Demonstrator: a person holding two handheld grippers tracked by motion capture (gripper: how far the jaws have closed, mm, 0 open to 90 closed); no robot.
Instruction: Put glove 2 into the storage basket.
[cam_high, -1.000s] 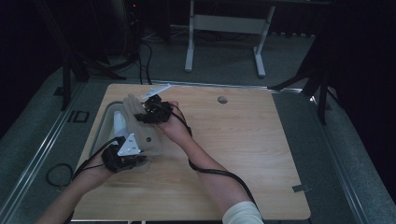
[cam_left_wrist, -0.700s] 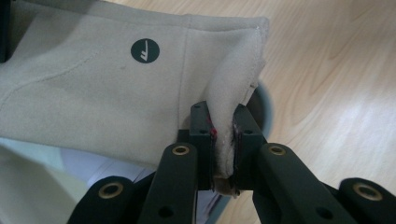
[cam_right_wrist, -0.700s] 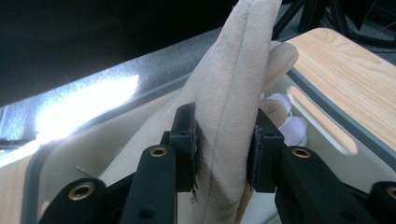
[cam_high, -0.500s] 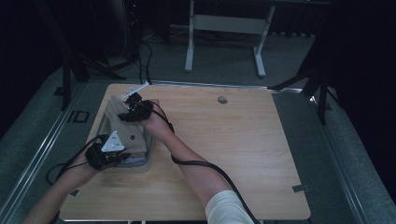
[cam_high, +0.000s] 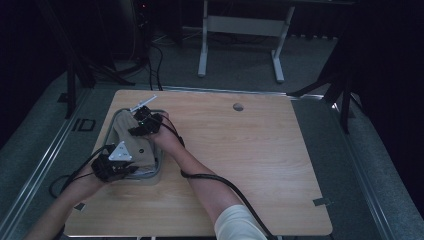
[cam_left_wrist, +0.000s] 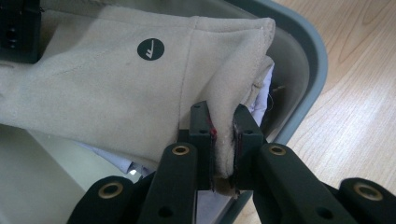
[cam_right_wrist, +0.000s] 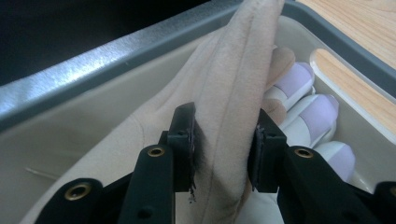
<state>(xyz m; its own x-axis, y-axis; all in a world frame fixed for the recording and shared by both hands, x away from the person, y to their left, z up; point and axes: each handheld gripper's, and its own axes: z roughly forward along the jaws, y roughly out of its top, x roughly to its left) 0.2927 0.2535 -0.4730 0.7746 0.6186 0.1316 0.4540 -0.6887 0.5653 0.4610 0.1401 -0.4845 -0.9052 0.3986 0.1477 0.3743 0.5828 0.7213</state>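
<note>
From above, a tan glove (cam_high: 131, 142) lies across a grey tub (cam_high: 156, 167) at the left of the wooden surface (cam_high: 260, 160). The left gripper (cam_high: 125, 167) holds its near end and the right gripper (cam_high: 136, 125) its far end.

In the left gripper view, the jaws are squeezed tight on the glove's cuff edge (cam_left_wrist: 224, 140), over the tub's rim (cam_left_wrist: 306, 56).

In the right gripper view, the jaws pinch a fold of the glove (cam_right_wrist: 224, 140), with white and purple fingertips (cam_right_wrist: 313, 116) of another glove just beside it.

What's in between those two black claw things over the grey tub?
The beige glove spans the stretch from left gripper to right gripper, each pinching one end, over the grey tray. The high view shows it.
</note>
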